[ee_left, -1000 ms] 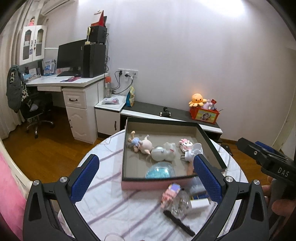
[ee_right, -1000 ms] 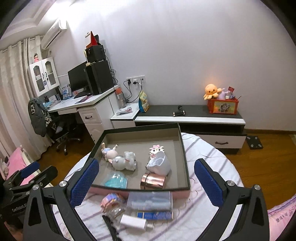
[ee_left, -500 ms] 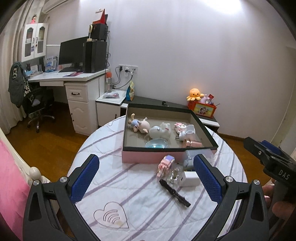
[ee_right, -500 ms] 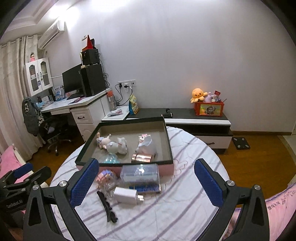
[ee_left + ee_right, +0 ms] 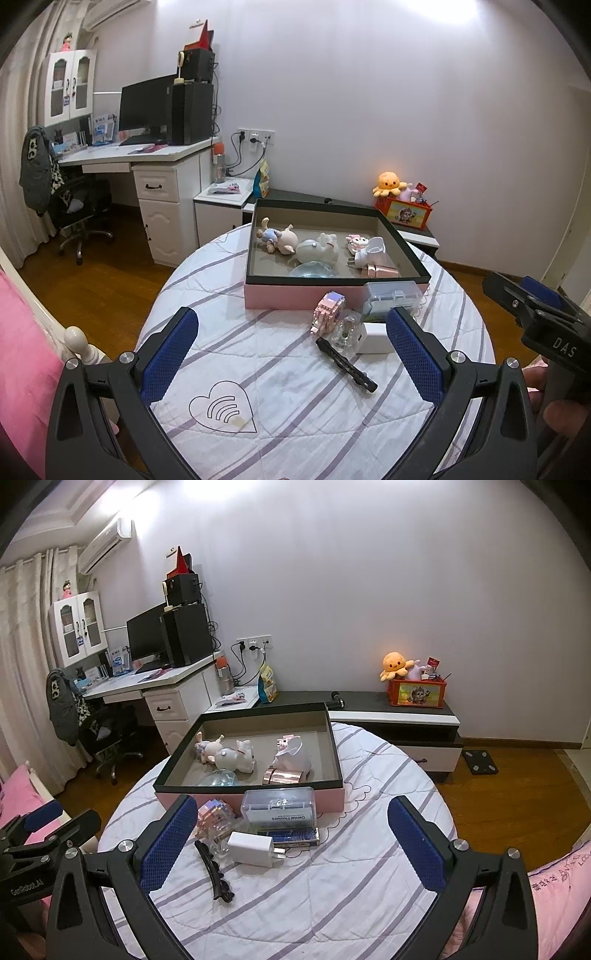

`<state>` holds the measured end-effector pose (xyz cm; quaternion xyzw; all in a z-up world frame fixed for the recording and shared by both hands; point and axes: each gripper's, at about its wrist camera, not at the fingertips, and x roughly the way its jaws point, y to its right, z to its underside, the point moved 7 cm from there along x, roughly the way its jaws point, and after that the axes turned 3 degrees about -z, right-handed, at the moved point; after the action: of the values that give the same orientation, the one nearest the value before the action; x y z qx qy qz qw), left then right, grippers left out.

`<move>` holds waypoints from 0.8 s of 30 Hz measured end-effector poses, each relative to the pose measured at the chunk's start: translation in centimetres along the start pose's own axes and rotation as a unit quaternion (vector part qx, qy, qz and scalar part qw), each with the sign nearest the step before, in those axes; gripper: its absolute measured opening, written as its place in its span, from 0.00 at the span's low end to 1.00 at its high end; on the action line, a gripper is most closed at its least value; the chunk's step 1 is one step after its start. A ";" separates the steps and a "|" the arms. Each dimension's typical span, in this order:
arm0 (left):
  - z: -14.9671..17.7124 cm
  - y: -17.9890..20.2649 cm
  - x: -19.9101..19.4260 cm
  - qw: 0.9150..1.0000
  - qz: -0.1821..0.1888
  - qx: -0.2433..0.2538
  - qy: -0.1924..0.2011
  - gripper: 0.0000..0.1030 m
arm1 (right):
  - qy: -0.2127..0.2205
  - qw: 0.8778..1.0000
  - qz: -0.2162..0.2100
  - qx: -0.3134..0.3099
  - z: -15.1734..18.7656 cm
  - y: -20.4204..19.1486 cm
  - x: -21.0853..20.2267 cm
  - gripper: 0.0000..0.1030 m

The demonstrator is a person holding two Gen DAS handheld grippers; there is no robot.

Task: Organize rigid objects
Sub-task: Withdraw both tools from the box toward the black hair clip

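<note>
Hovering above round table (image 5: 229, 354), left gripper (image 5: 291, 354) fingers spread wide, empty. Ahead between fingers: black hair clip (image 5: 346, 365), white charger (image 5: 252, 848), pink block toy (image 5: 327, 312), clear box (image 5: 279, 808) labelled "Dental Flossers". Beyond them, pink tray (image 5: 334, 760) holding figurines. Right gripper (image 5: 291, 845) likewise spread, empty; body reads "DAS", left's "GenRobot.AI". Versus earlier: both pulled back, tray smaller, heart print visible.

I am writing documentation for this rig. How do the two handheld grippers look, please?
Both are matte black frames with silver screws and blue textured pads. The left gripper shows white "GenRobot.AI" lettering in the right wrist view; the right gripper shows "DAS" in the left wrist view. No cables or sleeves are visible.
</note>
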<state>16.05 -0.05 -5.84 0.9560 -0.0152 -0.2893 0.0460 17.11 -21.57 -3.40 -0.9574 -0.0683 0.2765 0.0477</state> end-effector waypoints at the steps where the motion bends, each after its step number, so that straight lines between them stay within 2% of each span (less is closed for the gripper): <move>1: 0.0 0.0 0.0 1.000 0.000 0.000 0.000 1.00 | 0.000 1.000 -0.001 0.000 0.0 0.0 0.0 1.00; 16: 0.7 0.3 0.2 1.000 0.001 0.001 -0.012 1.00 | -0.011 1.000 0.002 -0.002 0.6 0.2 0.5 1.00; 24: 3.2 0.9 3.2 0.998 0.004 -0.003 -0.058 1.00 | -0.042 0.999 -0.002 -0.003 1.9 0.7 2.4 1.00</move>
<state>16.96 -1.34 -10.14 0.9373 -0.0205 -0.3444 0.0487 18.23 -21.80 -6.33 -0.9449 -0.0735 0.3163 0.0423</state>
